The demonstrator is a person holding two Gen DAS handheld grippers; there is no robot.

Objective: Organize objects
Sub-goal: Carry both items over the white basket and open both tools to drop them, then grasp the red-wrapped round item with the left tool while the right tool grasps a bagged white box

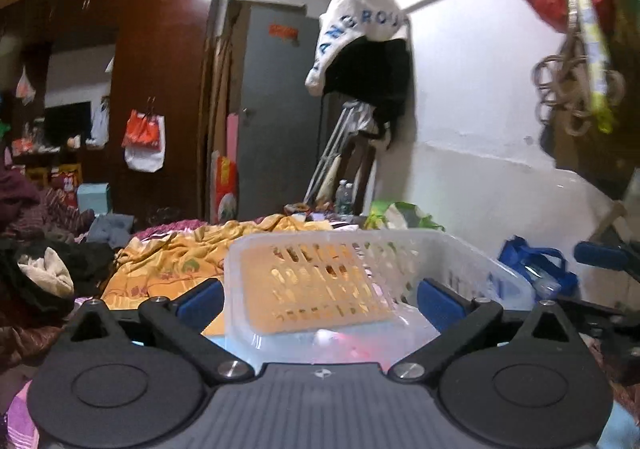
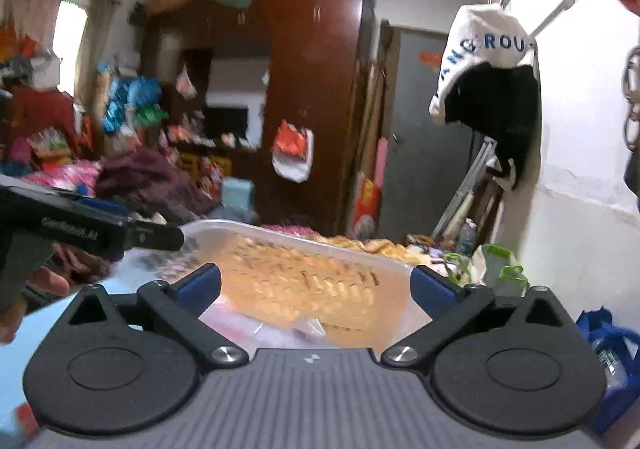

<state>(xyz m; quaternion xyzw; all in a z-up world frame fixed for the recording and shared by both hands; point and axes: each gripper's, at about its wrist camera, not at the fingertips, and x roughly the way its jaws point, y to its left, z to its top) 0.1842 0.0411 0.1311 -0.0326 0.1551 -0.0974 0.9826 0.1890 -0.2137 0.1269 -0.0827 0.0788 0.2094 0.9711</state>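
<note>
A clear plastic basket with slotted walls lies on the bed right in front of both grippers; it also shows in the right wrist view. My left gripper is open, its blue-padded fingers standing either side of the basket's near end. My right gripper is open too, its fingers wide apart in front of the basket. The left gripper also shows in the right wrist view at the basket's left rim. Pale items lie inside the basket, too blurred to name.
An orange patterned sheet covers the bed. Dark clothes are heaped at left. A blue bag with bottles sits at right by the white wall. A wardrobe, a grey door and hanging clothes stand behind.
</note>
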